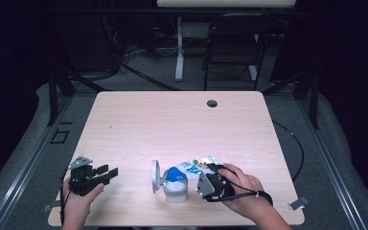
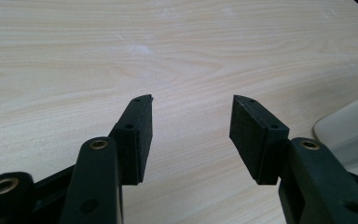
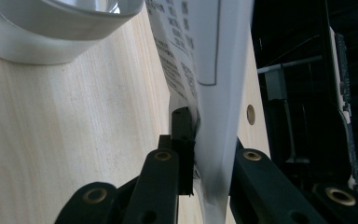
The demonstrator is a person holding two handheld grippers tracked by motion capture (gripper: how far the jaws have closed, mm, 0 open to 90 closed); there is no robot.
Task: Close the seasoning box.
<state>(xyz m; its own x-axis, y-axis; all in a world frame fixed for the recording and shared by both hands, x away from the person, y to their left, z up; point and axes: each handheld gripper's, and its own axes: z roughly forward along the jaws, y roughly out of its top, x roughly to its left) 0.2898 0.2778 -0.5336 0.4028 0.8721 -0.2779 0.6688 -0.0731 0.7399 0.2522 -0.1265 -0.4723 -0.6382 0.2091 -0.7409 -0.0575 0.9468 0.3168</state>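
Observation:
A white pouch (image 1: 199,164) with blue and coloured print lies tilted, its blue end over the mouth of a white round container (image 1: 175,193) near the table's front edge. The container's lid (image 1: 155,176) stands up on its left side. My right gripper (image 1: 212,168) is shut on the pouch's far end. In the right gripper view the jaws (image 3: 203,126) pinch the printed white pouch (image 3: 205,46), and the container's rim (image 3: 51,32) shows at top left. My left gripper (image 1: 108,171) rests at the front left, apart from the container; its jaws (image 2: 191,116) stand open with nothing between them.
The wooden table (image 1: 172,124) has a cable hole (image 1: 212,103) near its far edge. A dark chair (image 1: 232,43) and a desk leg (image 1: 179,48) stand beyond it. A white curved object (image 2: 349,130) shows at the right edge of the left gripper view.

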